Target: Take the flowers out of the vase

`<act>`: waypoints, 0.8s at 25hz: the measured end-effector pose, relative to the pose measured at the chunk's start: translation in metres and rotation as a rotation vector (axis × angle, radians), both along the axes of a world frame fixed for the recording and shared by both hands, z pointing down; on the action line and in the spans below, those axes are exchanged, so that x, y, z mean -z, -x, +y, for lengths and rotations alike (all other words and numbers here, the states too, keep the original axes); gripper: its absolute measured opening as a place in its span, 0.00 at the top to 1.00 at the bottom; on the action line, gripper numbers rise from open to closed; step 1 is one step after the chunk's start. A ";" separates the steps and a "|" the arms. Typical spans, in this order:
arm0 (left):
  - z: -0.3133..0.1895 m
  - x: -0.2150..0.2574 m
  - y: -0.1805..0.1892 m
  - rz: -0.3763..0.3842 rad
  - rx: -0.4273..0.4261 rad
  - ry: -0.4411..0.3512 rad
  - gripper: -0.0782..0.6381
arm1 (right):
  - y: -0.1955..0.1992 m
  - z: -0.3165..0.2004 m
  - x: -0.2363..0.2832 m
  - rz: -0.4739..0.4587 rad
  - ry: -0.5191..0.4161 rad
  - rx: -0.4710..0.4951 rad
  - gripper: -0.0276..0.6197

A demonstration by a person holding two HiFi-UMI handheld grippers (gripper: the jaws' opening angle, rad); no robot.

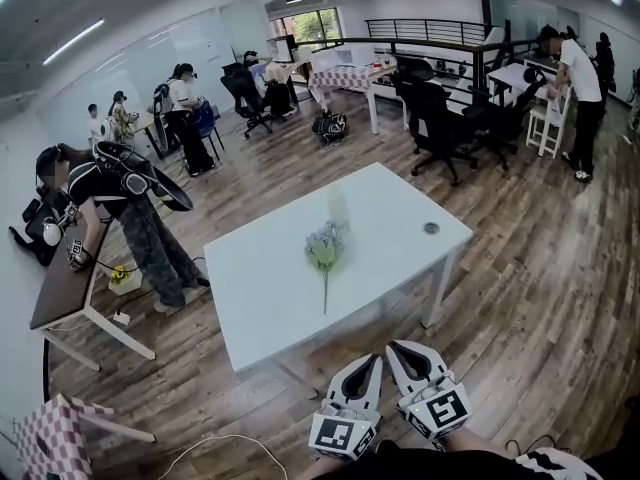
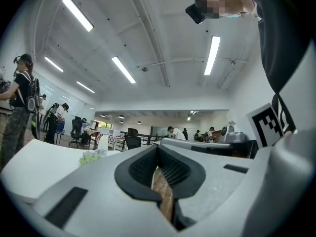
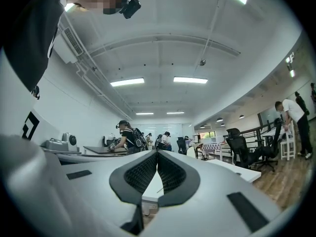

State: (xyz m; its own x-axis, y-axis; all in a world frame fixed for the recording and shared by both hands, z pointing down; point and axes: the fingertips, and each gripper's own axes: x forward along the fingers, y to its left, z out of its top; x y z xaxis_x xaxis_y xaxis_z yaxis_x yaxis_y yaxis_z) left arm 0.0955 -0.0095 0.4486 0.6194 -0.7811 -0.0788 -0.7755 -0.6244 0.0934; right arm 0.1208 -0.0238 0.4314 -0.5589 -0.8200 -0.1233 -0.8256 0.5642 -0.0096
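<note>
At mid-frame, on the white table [image 1: 270, 288], I see the flowers [image 1: 325, 248] lying flat, outside the pale upright vase [image 1: 338, 206] just above them. At the bottom edge, my left gripper [image 1: 366, 363] and right gripper [image 1: 402, 350] are both clenched, holding nothing.

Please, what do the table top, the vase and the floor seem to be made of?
Table top: smooth white board, probably laminate; even matt surface, thin edge.
Vase: pale, perhaps ceramic or frosted glass; too small to tell.
Floor: wood or wood-look planks; brown boards with visible seams and a slight sheen.
</note>
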 end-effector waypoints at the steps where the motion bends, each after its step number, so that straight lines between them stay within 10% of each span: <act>1: 0.003 0.000 -0.001 0.000 -0.006 -0.003 0.88 | 0.001 0.001 0.000 0.001 -0.001 0.000 0.93; 20: 0.108 -0.011 0.081 0.016 0.039 0.029 0.88 | 0.066 0.110 -0.007 -0.010 0.035 -0.007 0.93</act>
